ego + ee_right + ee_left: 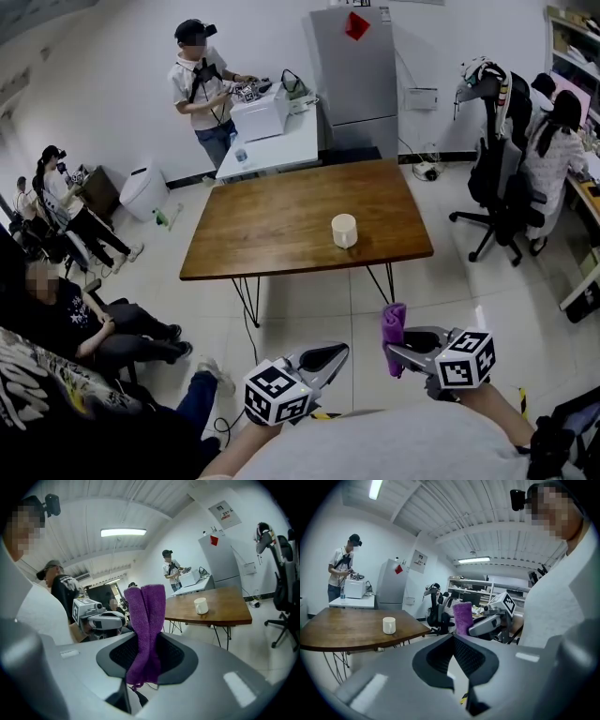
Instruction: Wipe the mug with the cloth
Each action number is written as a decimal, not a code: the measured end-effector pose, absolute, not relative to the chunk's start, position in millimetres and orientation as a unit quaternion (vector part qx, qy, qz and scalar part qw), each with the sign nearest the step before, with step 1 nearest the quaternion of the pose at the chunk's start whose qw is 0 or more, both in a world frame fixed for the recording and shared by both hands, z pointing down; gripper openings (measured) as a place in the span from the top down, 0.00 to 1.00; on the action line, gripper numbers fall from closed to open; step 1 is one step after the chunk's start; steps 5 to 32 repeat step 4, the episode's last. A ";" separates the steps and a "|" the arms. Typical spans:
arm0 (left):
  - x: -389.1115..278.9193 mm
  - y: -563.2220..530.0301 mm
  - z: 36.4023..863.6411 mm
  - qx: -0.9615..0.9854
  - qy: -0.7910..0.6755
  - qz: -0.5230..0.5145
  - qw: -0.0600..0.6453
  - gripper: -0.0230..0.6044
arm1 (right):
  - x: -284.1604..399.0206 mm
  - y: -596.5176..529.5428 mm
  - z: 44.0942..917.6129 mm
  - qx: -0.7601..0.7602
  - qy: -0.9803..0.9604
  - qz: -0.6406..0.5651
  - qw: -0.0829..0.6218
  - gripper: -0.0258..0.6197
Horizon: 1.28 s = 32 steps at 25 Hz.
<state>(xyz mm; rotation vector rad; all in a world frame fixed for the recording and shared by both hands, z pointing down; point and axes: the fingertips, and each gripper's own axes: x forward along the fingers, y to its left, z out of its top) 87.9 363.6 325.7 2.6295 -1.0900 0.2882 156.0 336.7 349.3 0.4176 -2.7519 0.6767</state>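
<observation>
While the person stands back from the wooden table [272,220], both grippers are held low before the body, well short of its near edge.

Left gripper [453,654]: the jaws are pressed fully together, with nothing between the pads. Beyond their tips and slightly to the right appear the right gripper and its load; far beyond and to the left of the tips lies the table.

Right gripper [145,645]: the jaws are clamped on a purple cloth [146,616]. The cloth is folded lengthwise. Most of it stands upright above the jaw tips, and a short frayed end hangs below the pads. To the left of these jaws, close by, is the left gripper; far ahead and to the right is the table.

Mug [344,231]: cream-white and upright, it rests on the table near the edge closest to the grippers. It is well apart from both pairs of jaws and from the cloth, and touches neither.

Background: other people stand or sit around the room, well beyond the jaws.
</observation>
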 end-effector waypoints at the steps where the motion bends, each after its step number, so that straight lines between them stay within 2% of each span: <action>1: 87.6 365.4 330.3 0.909 -0.378 0.099 0.141 0.96 | 155.9 339.0 353.2 0.143 -0.952 0.233 0.139 0.77; 32: 86.2 370.9 345.9 0.908 -0.381 0.098 0.146 0.96 | 155.7 345.6 367.3 0.142 -0.952 0.233 0.141 0.77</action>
